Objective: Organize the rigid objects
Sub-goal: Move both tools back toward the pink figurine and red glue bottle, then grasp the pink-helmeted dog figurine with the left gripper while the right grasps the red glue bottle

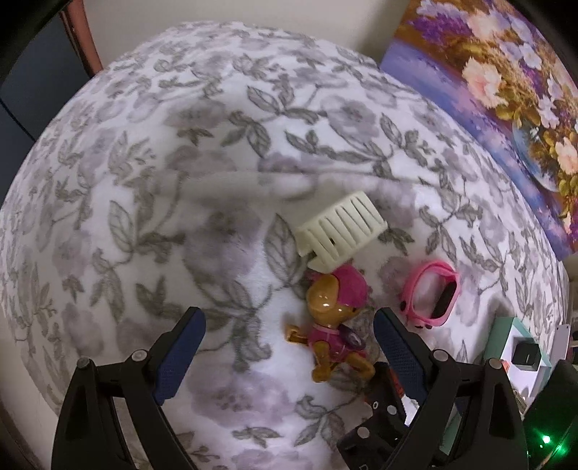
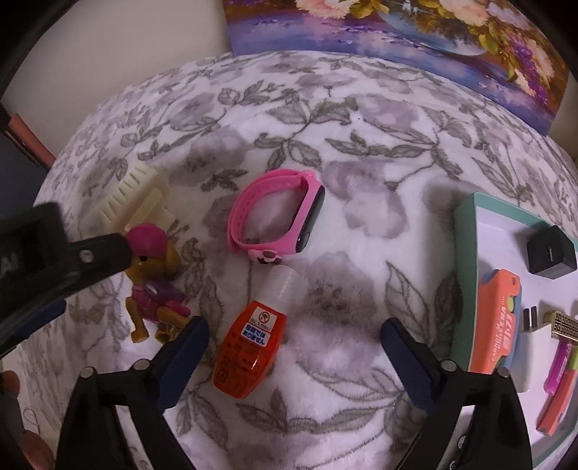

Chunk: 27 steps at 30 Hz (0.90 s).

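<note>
A brown toy dog in pink [image 1: 334, 325] lies on the floral blanket [image 1: 180, 180], just inside my open left gripper [image 1: 289, 325], near its right finger. It also shows in the right wrist view [image 2: 155, 282]. A cream comb-like clip [image 1: 341, 229] lies beyond it, a pink smart band [image 1: 430, 294] to the right. In the right wrist view my open, empty right gripper [image 2: 294, 332] hovers over an orange glue bottle [image 2: 251, 343] near its left finger. The pink band [image 2: 278, 217] lies ahead, the clip [image 2: 130, 199] at left.
A teal-rimmed box [image 2: 466, 274] at right holds a black charger [image 2: 551, 255], an orange case [image 2: 496, 321] and pens [image 2: 558, 387]. A flower painting [image 2: 397, 32] leans at the back wall. The left gripper's arm [image 2: 61, 264] reaches in at left.
</note>
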{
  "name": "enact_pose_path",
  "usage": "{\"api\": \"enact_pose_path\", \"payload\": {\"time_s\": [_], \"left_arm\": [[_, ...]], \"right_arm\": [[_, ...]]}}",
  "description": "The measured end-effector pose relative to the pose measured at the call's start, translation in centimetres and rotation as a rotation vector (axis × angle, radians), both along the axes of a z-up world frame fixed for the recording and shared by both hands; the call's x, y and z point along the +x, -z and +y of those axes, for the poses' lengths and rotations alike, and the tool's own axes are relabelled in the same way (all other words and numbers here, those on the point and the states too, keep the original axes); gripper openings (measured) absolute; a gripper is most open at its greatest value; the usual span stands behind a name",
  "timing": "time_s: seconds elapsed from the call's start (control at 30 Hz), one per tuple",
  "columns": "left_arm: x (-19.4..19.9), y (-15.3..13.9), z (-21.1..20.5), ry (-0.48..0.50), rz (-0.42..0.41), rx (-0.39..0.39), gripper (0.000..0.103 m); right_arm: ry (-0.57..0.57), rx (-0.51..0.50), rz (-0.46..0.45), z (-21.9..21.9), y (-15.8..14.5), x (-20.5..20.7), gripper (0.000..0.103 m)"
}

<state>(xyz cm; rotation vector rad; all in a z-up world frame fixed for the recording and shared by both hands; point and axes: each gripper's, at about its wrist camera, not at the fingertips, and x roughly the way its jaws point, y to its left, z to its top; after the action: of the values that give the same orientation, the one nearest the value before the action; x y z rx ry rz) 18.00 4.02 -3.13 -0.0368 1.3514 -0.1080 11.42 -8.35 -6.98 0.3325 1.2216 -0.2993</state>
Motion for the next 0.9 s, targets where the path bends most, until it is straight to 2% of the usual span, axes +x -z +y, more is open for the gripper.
{"api": "enact_pose_path", "payload": {"time_s": [0.2, 0.27, 0.33, 0.43, 0.5, 0.63, 0.9], "left_arm": [[-0.1, 1.2, -1.1, 0.025, 0.018, -0.004, 0.094], [-0.2, 1.5, -1.5, 0.038, 0.016, -0.002, 0.091], [-0.1, 1.8, -1.9, 0.047, 0.016, 0.003, 0.077], [0.0, 2.3, -2.2, 0.059, 0.027, -0.004, 0.066], [-0.1, 2.6, -2.4, 0.057, 0.031, -0.012, 0.059], [0.1, 2.6, -2.3, 0.043, 0.022, -0.027, 0.052], [-0.3, 2.2, -2.0, 0.048, 0.008, -0.032, 0.052]], "right_arm": [[0.002, -0.016, -0.004, -0.1, 0.1, 0.3, 0.084], [0.0, -0.021, -0.003, -0.4, 0.0, 0.2, 0.08], [0.002, -0.023, -0.002, -0.7, 0.0, 0.1, 0.075], [0.006, -0.022, -0.003, -1.2, -0.3, -0.4, 0.068], [0.005, -0.027, -0.003, -1.4, -0.4, -0.5, 0.063], [0.019, -0.025, -0.007, -2.1, -0.5, -0.7, 0.05], [0.023, -0.019, -0.007, -2.9, -0.7, -1.3, 0.033]]}}
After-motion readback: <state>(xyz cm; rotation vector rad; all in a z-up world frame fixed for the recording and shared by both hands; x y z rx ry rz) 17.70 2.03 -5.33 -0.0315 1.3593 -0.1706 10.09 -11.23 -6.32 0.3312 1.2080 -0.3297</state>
